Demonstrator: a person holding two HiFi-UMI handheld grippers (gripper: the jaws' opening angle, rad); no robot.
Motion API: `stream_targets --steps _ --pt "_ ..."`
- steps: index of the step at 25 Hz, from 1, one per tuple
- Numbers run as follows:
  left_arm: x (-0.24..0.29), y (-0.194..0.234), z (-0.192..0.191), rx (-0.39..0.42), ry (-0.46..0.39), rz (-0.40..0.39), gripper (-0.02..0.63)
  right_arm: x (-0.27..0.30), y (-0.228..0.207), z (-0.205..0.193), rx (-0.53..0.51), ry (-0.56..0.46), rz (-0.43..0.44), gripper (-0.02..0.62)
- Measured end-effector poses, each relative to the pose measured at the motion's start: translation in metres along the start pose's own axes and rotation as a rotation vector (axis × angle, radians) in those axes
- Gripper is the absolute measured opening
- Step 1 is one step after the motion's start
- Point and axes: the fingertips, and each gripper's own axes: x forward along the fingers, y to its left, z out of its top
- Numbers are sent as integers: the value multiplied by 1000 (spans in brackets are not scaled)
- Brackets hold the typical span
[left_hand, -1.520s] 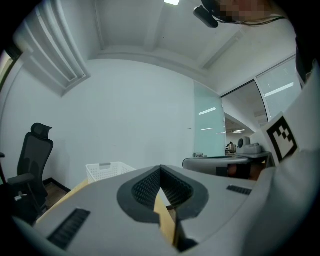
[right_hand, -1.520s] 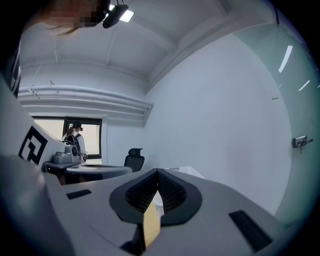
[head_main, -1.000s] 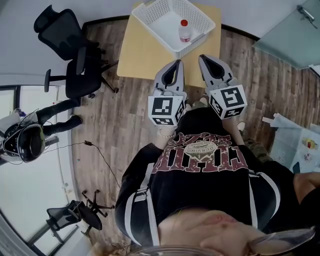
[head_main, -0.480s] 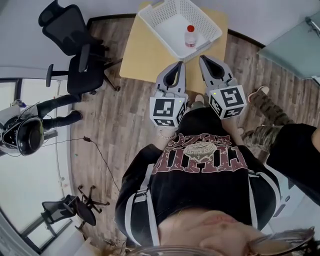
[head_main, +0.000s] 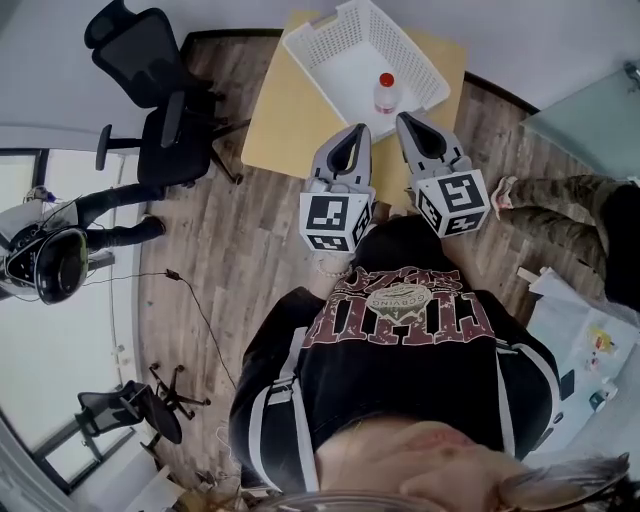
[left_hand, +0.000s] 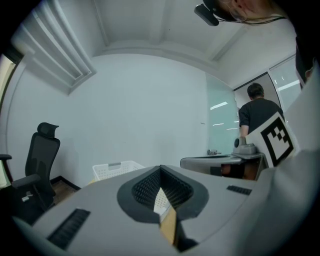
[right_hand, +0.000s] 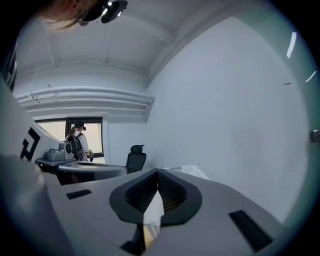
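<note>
Left gripper (head_main: 356, 131) and right gripper (head_main: 407, 121) hung side by side over the tabletop (head_main: 285, 120) near edge, jaws pinched closed, empty. Bottle (head_main: 384, 93) stood in basket (head_main: 325, 75) at far edge, well apart. Approach stage; any grab needed jaws opened first.

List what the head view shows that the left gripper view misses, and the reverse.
Head view only: a red-capped bottle standing in the basket, and the wearer's black shirt. Left gripper view only: a person in a dark top, back turned, by a glass wall, and the ceiling. Both: the white basket, a black office chair, and the left gripper, jaws shut on nothing.
</note>
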Motion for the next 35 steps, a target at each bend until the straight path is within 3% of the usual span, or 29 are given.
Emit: stream_targets --steps 17,35 --pt "37 21 -1 -25 37 59 48 55 -47 -25 -19 120 13 18" --pt "27 42 -6 -58 40 130 48 94 -62 -52 -65 218 -6 19"
